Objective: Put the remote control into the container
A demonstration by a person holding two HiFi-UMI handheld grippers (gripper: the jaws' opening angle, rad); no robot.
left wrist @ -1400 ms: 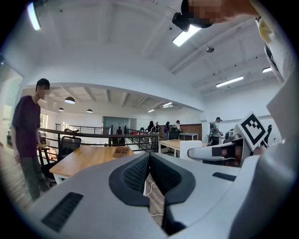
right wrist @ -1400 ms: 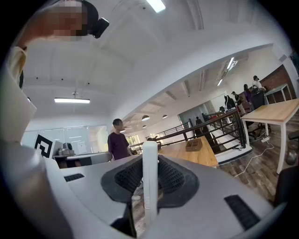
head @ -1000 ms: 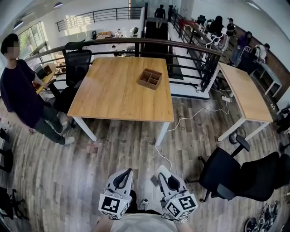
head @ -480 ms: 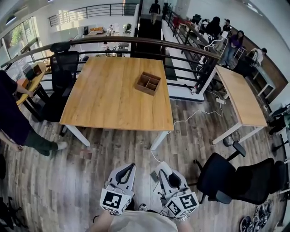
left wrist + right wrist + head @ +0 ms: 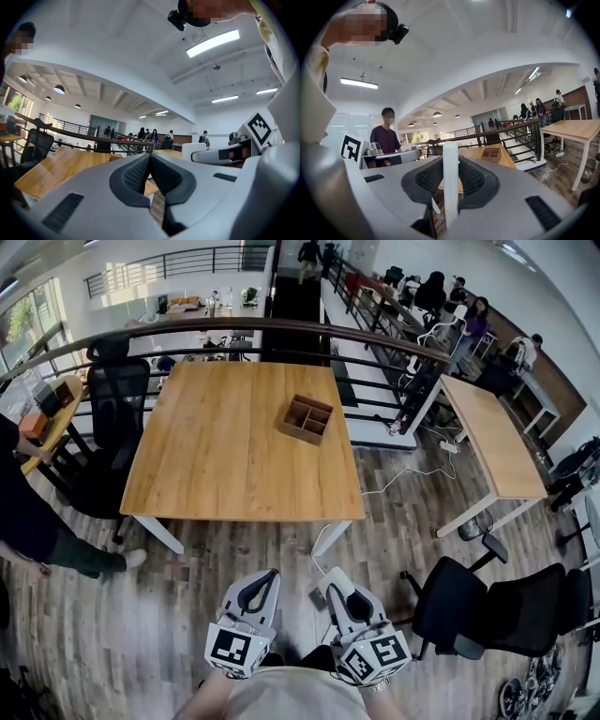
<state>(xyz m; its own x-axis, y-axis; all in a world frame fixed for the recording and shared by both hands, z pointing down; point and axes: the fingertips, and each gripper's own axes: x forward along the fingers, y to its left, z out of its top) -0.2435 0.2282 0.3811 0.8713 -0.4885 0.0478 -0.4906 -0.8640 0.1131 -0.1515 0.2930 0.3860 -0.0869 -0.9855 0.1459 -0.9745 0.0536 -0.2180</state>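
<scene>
Open office floor, wood planks everywhere. Well ahead of me is the big wooden table, with the divided wooden box sitting near its far right corner. Both tongs are well short of the table, tucked by my chest. My left tongs are clenched on nothing, pads pressed together. My right tongs are clamped on the slim white remote, upright between the pads. I reckon it's just the walk-up now: steady squeeze, skirt the black chair off the table's near right corner, aim for one compartment.
</scene>
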